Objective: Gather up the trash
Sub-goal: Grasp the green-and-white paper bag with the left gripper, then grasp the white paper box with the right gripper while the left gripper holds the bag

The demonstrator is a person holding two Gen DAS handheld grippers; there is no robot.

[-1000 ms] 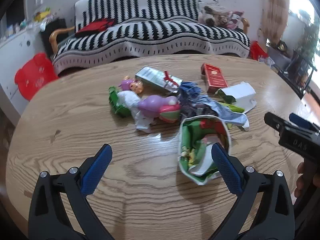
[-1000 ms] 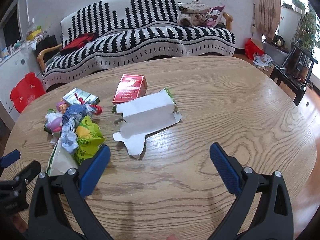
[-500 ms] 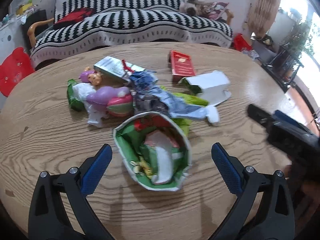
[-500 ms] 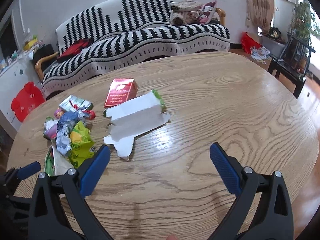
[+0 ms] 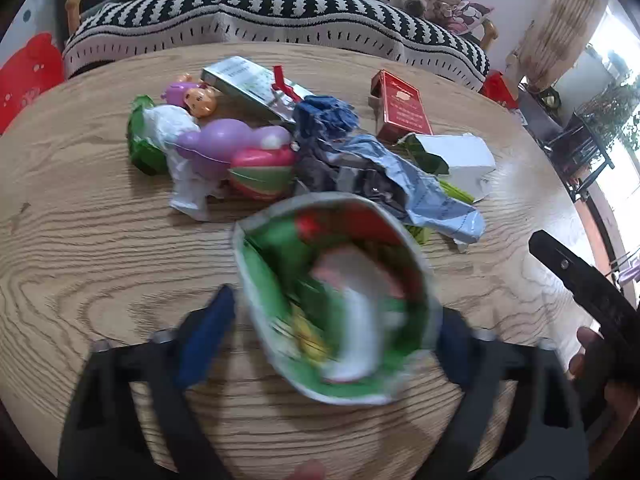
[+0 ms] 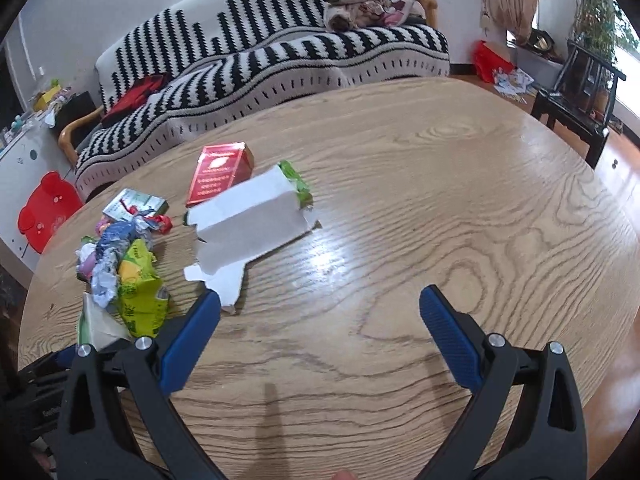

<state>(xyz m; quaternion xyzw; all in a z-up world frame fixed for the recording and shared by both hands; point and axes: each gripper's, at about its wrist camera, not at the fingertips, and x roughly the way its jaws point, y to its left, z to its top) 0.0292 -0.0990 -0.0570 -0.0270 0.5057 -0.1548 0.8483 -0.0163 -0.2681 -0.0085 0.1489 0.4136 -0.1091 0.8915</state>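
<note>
Between the blue-padded fingers of the left gripper (image 5: 332, 336) sits a green and white snack bag (image 5: 334, 300), mouth open toward the camera, blurred; its sides fill the gap from one pad to the other, but the blur hides whether the pads press it, so I cannot tell if the jaws are clamped or merely around it. Just beyond the bag, ahead of the jaws, lies the rest of the trash on the wooden table (image 5: 80, 248): a crumpled blue-grey wrapper (image 5: 424, 196) touching the bag's far rim, a purple and red plastic toy (image 5: 240, 152) ahead and to the left, a small doll head (image 5: 196, 98) behind it, a silver foil packet (image 5: 248, 84) farther out, a red cigarette box (image 5: 402, 108) ahead to the right, and a torn white carton (image 5: 460, 156) beside it.

The right gripper (image 6: 320, 316) hangs over bare table with its jaws spread wide and nothing between them. The white carton (image 6: 248, 228) lies just ahead of its left finger, the red box (image 6: 220, 172) beyond that, and the yellow-green wrapper (image 6: 138, 292) with the crumpled pile sits well left of the jaws. A striped sofa (image 6: 280, 60) stands past the table.
</note>
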